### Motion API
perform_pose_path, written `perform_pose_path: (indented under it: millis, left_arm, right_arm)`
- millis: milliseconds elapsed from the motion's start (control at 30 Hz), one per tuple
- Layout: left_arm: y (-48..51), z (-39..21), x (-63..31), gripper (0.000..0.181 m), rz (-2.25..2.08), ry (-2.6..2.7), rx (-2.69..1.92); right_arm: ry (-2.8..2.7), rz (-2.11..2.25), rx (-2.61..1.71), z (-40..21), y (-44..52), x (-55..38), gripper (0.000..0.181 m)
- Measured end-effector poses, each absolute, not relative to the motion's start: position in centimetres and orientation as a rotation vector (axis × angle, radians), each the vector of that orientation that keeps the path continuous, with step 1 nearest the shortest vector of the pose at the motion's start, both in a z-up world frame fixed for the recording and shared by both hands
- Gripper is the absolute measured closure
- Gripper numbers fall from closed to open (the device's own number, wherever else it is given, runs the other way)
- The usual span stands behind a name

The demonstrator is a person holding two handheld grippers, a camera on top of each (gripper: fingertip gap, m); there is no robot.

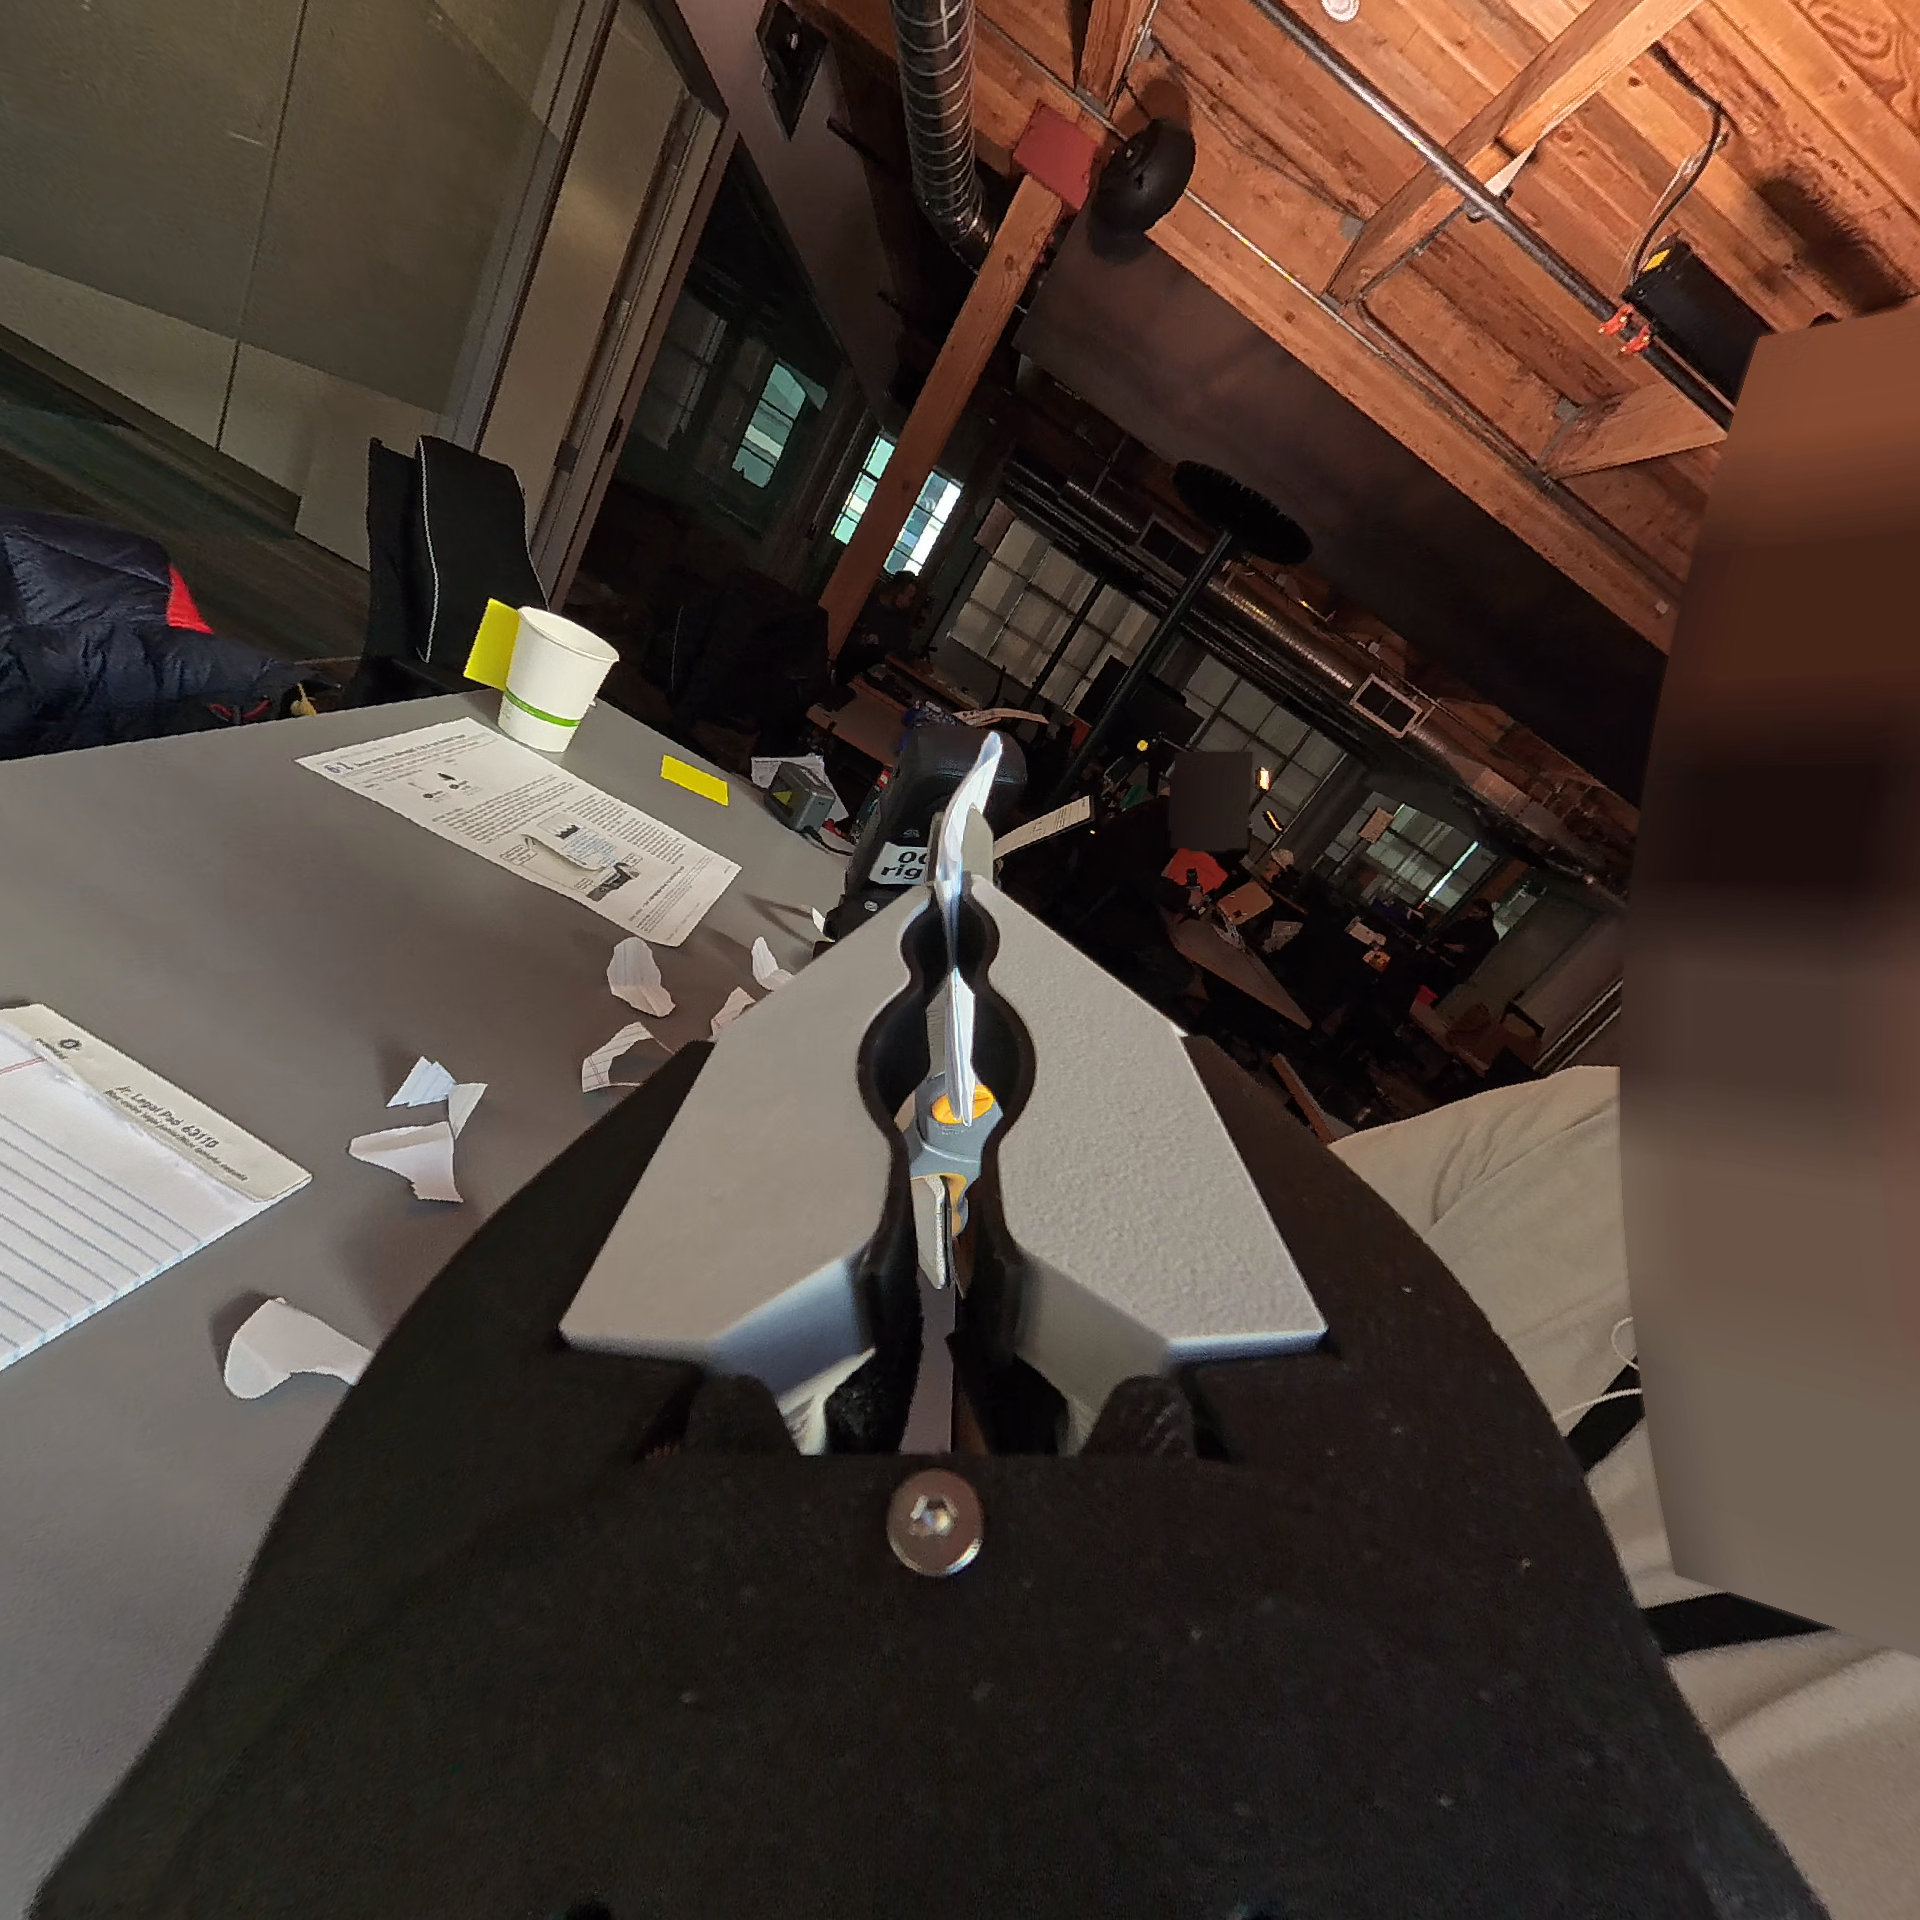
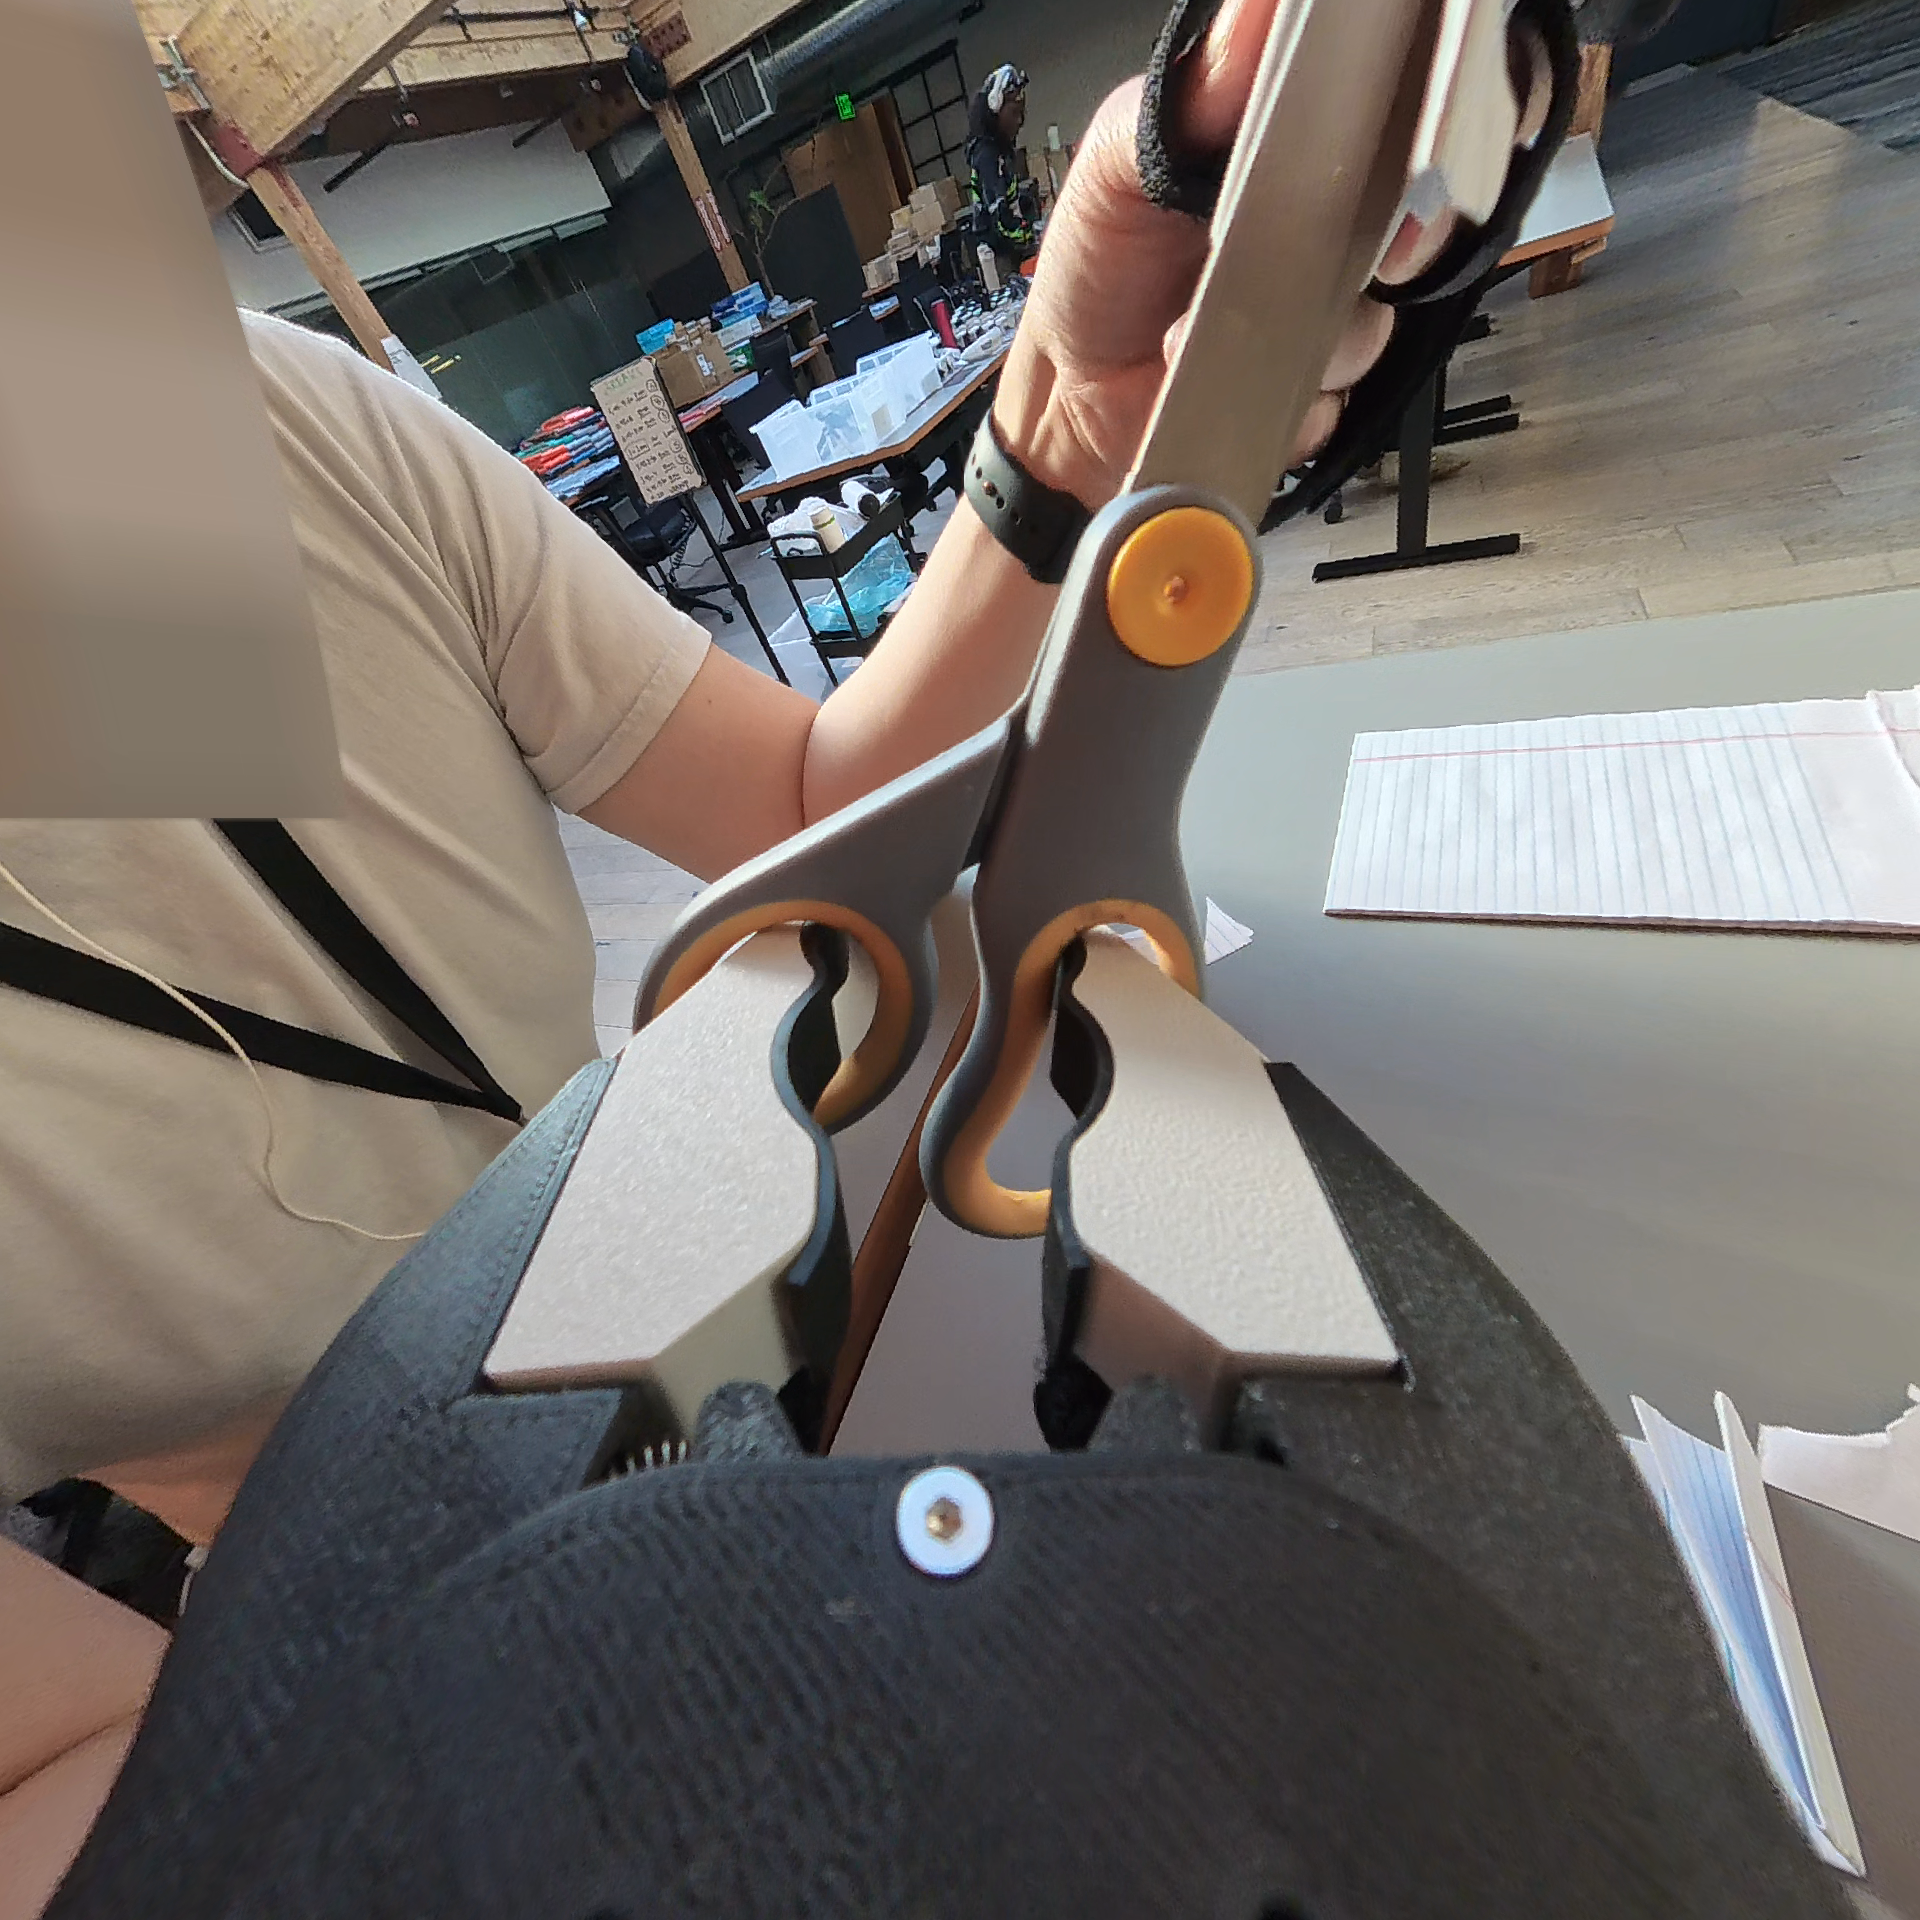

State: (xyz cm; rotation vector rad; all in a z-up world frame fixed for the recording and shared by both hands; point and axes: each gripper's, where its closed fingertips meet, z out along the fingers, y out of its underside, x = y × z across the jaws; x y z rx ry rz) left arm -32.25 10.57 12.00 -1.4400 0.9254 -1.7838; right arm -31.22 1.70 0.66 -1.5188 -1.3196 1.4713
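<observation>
Left claw (image 1: pixel 951 935): clenched on a slip of lined paper (image 1: pixel 964 831), seen edge-on, with the scissors (image 1: pixel 951 1132) showing in the gap between its fingers; how much paper is held cannot be made out. Right claw (image 2: pixel 956 977): fingers spread inside the two handle loops of the grey-and-orange scissors (image 2: pixel 1081 790), blades raised up and right, tips cut off by the frame edge. Only the right view shows a bare hand (image 2: pixel 1101 281) behind the blades. Grey table (image 1: pixel 208 862): paper scraps (image 1: pixel 421 1138), lined pad (image 1: pixel 94 1174), printed sheet (image 1: pixel 520 810), paper cup (image 1: pixel 556 675).
</observation>
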Motion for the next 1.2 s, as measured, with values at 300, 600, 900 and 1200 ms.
perform_pose_path:
  millis: [300,600,900,1200]
  left_arm:
    - [10.5,12.2,-32.6,0.181,-1.807,0.921,-1.430]
    - [10.7,11.7,-32.5,0.181,-1.755,0.935,-1.461]
    - [10.9,11.4,-32.3,0.181,-1.776,0.923,-1.481]
    - [11.2,11.2,-32.2,0.181,-1.767,0.905,-1.496]
  right_arm:
    - [-1.320,1.467,-1.516,1.0,1.5,-31.1,0.143]
    - [-1.301,1.421,-1.544,1.0,2.0,-31.3,0.141]
    - [-1.317,1.402,-1.566,0.0,2.5,-32.0,0.152]
    - [-1.284,1.345,-1.550,-0.6,3.6,-32.0,0.155]
